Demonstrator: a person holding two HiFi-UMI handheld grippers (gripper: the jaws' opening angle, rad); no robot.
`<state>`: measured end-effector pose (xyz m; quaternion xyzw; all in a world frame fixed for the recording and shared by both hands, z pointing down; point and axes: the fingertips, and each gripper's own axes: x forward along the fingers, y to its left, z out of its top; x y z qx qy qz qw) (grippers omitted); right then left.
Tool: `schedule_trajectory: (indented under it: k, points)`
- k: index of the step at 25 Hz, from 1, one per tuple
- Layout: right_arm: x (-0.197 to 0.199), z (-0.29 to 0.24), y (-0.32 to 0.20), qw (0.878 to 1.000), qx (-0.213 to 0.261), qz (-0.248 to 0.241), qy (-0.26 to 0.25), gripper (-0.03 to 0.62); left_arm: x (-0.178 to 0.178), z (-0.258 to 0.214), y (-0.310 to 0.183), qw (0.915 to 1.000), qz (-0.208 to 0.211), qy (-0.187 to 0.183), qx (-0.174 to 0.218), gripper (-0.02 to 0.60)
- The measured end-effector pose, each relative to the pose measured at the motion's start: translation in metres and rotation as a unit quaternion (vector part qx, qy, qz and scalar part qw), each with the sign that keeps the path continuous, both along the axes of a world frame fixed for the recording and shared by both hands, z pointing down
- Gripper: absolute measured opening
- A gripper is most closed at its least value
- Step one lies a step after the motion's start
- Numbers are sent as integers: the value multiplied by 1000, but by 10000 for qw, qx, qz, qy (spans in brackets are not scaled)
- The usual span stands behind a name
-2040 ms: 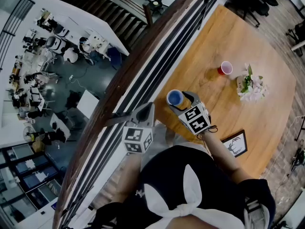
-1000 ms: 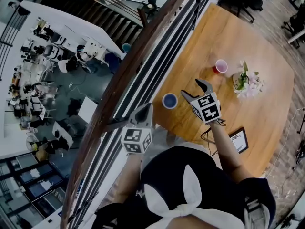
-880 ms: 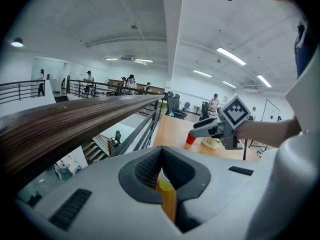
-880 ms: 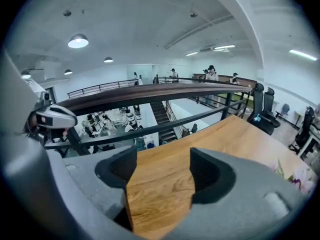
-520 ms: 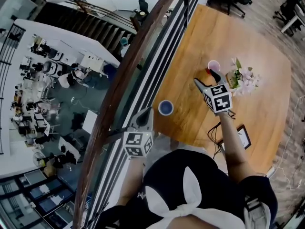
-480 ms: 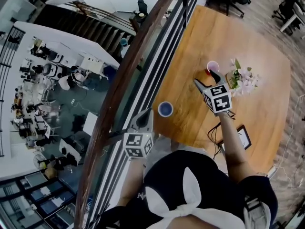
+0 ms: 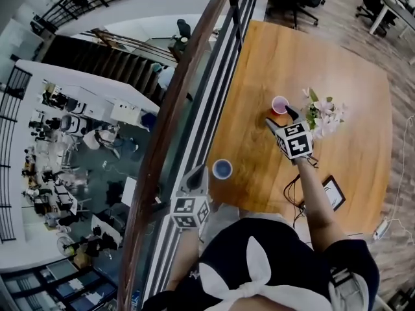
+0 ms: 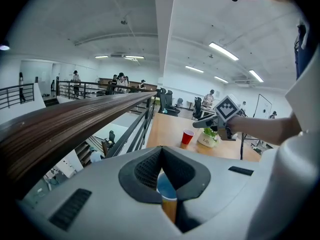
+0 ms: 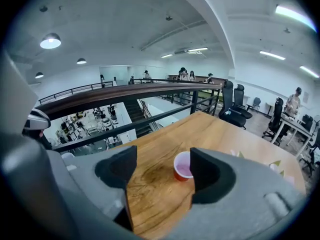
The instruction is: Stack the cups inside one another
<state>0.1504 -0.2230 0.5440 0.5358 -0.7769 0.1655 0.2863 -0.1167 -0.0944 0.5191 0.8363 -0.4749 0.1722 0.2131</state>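
On table point(image 7: 337, 57), red cup point(image 7: 280, 105) stands at 12 o'clock of R gripper point(image 7: 280, 116), just ahead of the gap btwn its wide-apart jaws. Blue cup point(image 7: 222, 169) sits near table's edge, at 3 o'clock of L gripper point(image 7: 194, 177), whose jaws are pressed together, empty.

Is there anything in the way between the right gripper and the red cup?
Nothing visible. The right gripper has its jaws apart, with only bare table up to the red cup. The flower pot stands beside the cup, off the path.
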Motion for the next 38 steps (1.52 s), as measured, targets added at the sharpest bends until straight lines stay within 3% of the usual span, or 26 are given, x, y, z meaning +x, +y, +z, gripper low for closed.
schedule_trajectory:
  k: [15,38]
  points:
    - [40,41,-30,9970,-252,728,19,328,12,14,-22,9997,89,-143,-186,17]
    - [59,97,-50,9901,-886,1085,30,348,3,33,-33,9985,-43,-124,-529,17]
